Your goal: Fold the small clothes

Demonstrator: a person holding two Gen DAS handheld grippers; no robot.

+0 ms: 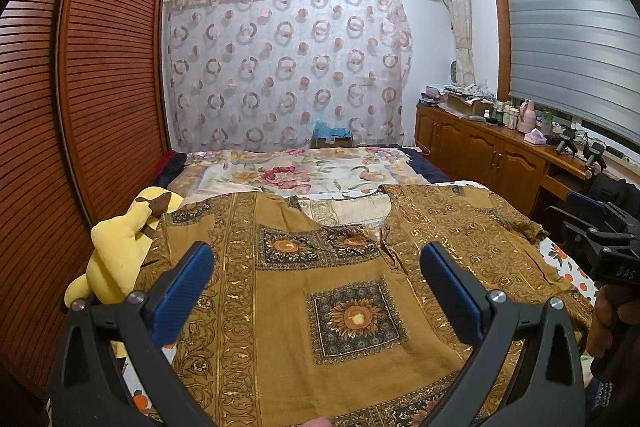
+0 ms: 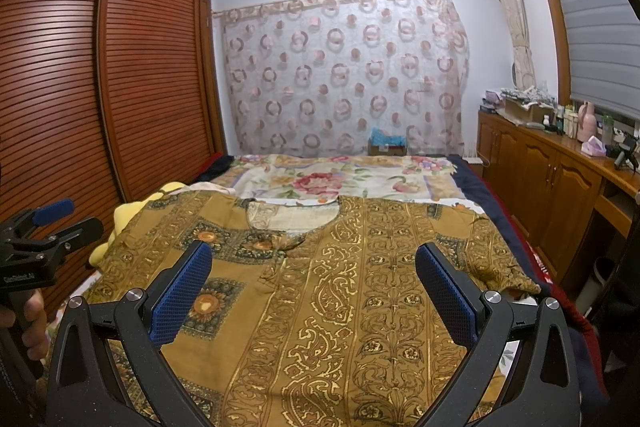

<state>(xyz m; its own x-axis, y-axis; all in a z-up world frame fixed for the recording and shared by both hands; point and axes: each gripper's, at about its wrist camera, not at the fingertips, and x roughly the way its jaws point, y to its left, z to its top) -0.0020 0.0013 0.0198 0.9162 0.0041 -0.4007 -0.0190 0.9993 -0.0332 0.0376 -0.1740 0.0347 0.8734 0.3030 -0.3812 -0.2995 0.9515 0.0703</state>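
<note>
A mustard-brown patterned short-sleeved shirt (image 1: 320,291) lies spread flat, front up, on the bed, its collar toward the far side; it also shows in the right wrist view (image 2: 340,287). My left gripper (image 1: 316,267) is open and empty, hovering over the shirt's left half. My right gripper (image 2: 314,267) is open and empty, over the shirt's middle and right half. The right gripper shows at the right edge of the left wrist view (image 1: 608,243). The left gripper shows at the left edge of the right wrist view (image 2: 44,227).
A yellow plush toy (image 1: 120,247) lies at the shirt's left sleeve. A floral quilt (image 1: 304,171) covers the far part of the bed. A slatted wooden wardrobe (image 1: 80,87) stands left. A wooden cabinet (image 2: 552,179) with bottles runs along the right.
</note>
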